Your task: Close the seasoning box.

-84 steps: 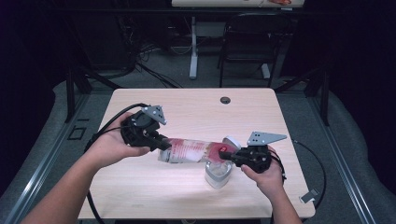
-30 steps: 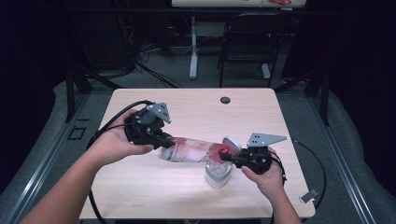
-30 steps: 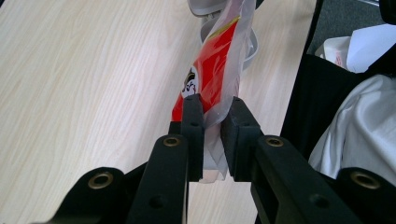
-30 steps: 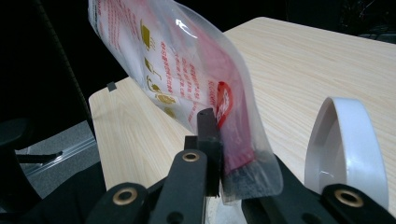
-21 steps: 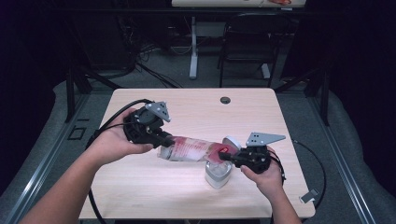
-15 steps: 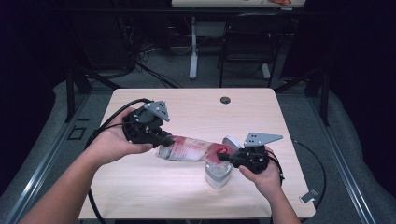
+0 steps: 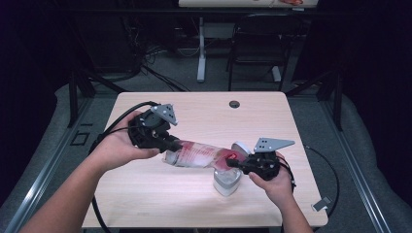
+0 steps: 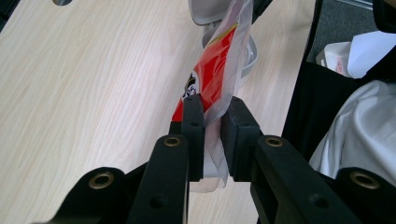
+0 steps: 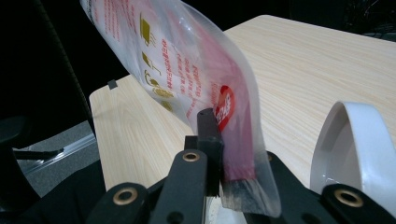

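A clear plastic bag [image 7: 199, 154] with red print hangs stretched between both grippers above the table. My left gripper [image 7: 171, 144] is shut on its left end; in the left gripper view the pads [image 8: 192, 116] pinch the bag [image 8: 215, 60] edge-on. My right gripper [image 7: 232, 162] is shut on the lower right end. In the right gripper view the bag [image 9: 187, 60] rises from between the jaws and hides the right one. A small white container [image 7: 227, 180] stands on the table below the bag's right end.
A white lid [image 7: 241, 147] lies by the container, and it is large at the right of the right gripper view [image 9: 359, 144]. The wooden table [image 7: 194, 204] has a round cable hole [image 7: 234, 104] at its back edge. Cables trail off both sides.
The left gripper has tipped up very slightly with its end of the bag. The right gripper and the container have kept still.
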